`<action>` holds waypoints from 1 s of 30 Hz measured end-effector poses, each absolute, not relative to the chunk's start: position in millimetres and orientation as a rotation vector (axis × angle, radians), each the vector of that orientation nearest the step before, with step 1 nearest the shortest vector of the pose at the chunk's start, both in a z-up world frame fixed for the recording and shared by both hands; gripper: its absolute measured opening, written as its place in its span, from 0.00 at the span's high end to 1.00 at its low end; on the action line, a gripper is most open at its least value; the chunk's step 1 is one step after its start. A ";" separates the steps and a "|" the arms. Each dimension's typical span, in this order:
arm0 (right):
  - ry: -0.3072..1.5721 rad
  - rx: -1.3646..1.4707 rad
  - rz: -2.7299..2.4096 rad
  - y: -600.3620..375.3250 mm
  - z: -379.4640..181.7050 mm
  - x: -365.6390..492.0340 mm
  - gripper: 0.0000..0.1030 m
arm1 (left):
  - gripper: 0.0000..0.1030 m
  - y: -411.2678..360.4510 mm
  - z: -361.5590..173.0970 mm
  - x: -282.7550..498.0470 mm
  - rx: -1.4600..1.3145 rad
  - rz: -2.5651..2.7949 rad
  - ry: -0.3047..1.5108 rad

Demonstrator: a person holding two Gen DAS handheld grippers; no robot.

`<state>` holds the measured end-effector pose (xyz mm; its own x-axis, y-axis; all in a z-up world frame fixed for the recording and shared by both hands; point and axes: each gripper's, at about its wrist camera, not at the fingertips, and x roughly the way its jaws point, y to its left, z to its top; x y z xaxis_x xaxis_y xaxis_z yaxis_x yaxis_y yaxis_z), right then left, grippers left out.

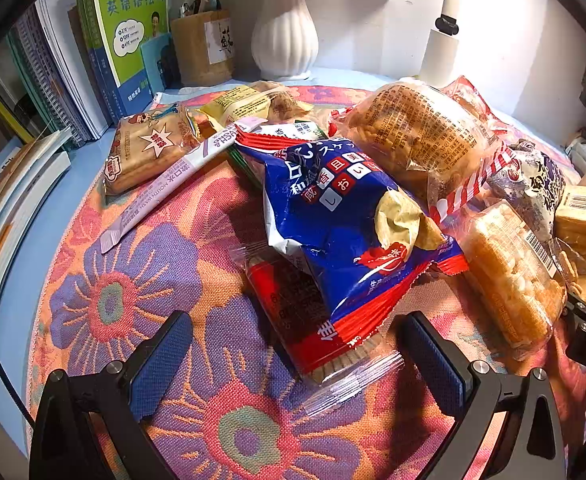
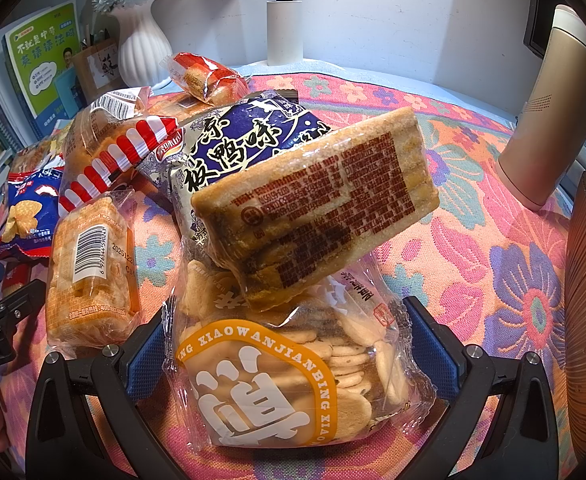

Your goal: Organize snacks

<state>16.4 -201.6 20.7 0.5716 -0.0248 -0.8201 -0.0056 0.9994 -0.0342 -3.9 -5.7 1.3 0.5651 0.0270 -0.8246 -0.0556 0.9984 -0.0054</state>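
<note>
Snacks lie heaped on the floral mat; a red biscuit packet [image 1: 313,320] is half hidden under the blue chip bag [image 1: 333,216]. My left fingers [image 1: 161,360] stand wide, empty. My right fingers [image 2: 433,344] clasp a clear cracker bag [image 2: 293,372].

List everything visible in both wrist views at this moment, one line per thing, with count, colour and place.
Floral mat: one, pink, orange and purple, under the snacks.
Blue snack bag: one, blue and red, mat centre, atop a red packet.
Round-biscuit bag: one, clear with orange band, between the right fingers.
Brown cracker pack: one, leaning on the biscuit bag.
Red-striped bread bag: one, behind the blue bag.
Mouthwash sachet: one, pale lilac, left of the pile.
Vase: one, white, at the back.
Books: several, green and blue, back left.
Pen holder: one, brown, beside the vase.
Left gripper: open.
Right gripper: around the biscuit bag.
</note>
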 end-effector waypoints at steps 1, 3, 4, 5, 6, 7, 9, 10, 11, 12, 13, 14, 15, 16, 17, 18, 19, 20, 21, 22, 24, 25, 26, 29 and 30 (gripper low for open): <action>0.962 -0.034 -0.011 -201.8 20.6 16.5 0.00 | 0.00 -5.5 1.1 -4.0 -0.032 0.049 0.969; 0.962 -0.034 -0.011 -201.7 20.7 16.3 0.00 | 0.00 -5.6 1.3 -4.0 -0.032 0.048 0.969; 0.962 -0.034 -0.011 -201.8 20.6 16.5 0.00 | 0.00 -5.6 1.0 -4.0 -0.032 0.049 0.969; 0.962 -0.034 -0.011 -201.5 20.8 16.2 0.00 | 0.00 -5.7 1.3 -4.0 -0.032 0.049 0.969; 0.962 -0.034 -0.011 -201.7 20.7 16.3 0.00 | 0.00 -5.5 1.3 -4.0 -0.033 0.048 0.968; 0.962 -0.034 -0.011 -201.5 20.8 16.2 0.00 | 0.00 -5.6 1.2 -3.9 -0.033 0.048 0.968; 0.962 -0.034 -0.011 -201.7 20.7 16.3 0.00 | 0.00 -6.0 1.3 -3.8 -0.031 0.049 0.969; 0.962 -0.034 -0.011 -201.8 20.6 16.4 0.00 | 0.00 -5.6 1.2 -4.0 -0.032 0.049 0.969; 0.962 -0.034 -0.011 -201.5 20.8 16.2 0.00 | 0.00 -5.5 1.3 -4.0 -0.033 0.048 0.969; 0.962 -0.034 -0.011 -201.7 20.7 16.3 0.00 | 0.00 -5.7 1.1 -4.0 -0.032 0.048 0.969; 0.962 -0.034 -0.011 -201.9 20.6 16.4 0.00 | 0.00 -5.7 1.0 -4.0 -0.033 0.048 0.969; 0.962 -0.034 -0.011 -201.6 20.8 16.2 0.00 | 0.00 -5.8 1.2 -3.9 -0.033 0.048 0.968; 0.962 -0.034 -0.011 -201.8 20.6 16.4 0.00 | 0.00 -5.9 1.3 -3.8 -0.032 0.049 0.969; 0.962 -0.034 -0.011 -201.5 20.8 16.2 0.00 | 0.00 -5.7 1.1 -4.0 -0.032 0.049 0.969; 0.962 -0.034 -0.011 -201.6 20.8 16.2 0.00 | 0.00 -5.7 1.0 -4.0 -0.032 0.049 0.969; 0.962 -0.034 -0.011 -201.8 20.6 16.3 0.00 | 0.00 -5.9 1.3 -3.9 -0.032 0.049 0.969; 0.962 -0.034 -0.011 -201.6 20.8 16.2 0.00 | 0.00 -5.6 1.2 -4.0 -0.032 0.049 0.968; 0.962 -0.034 -0.011 -201.6 20.8 16.2 0.00 | 0.00 -5.7 1.2 -4.0 -0.033 0.049 0.968; 0.962 -0.034 -0.011 -201.7 20.7 16.3 0.00 | 0.00 -5.9 1.3 -3.9 -0.032 0.049 0.969; 0.962 -0.034 -0.011 -201.6 20.8 16.2 0.00 | 0.00 -5.7 1.2 -3.9 -0.032 0.049 0.969; 0.962 -0.035 -0.012 -201.7 20.7 16.3 0.00 | 0.00 -5.7 1.3 -3.9 -0.031 0.050 0.969; 0.962 -0.034 -0.011 -201.6 20.7 16.2 0.00 | 0.00 -5.5 1.0 -4.1 -0.032 0.049 0.969; 0.962 -0.035 -0.012 -201.7 20.7 16.2 0.00 | 0.00 -5.6 1.0 -4.1 -0.032 0.049 0.968; 0.967 -0.030 -0.018 -201.1 19.9 15.2 0.00 | 0.00 -5.6 1.0 -4.1 -0.032 0.049 0.969; 0.978 -0.029 -0.017 -201.3 19.9 14.6 0.00 | 0.00 -5.6 1.2 -4.0 -0.032 0.048 0.969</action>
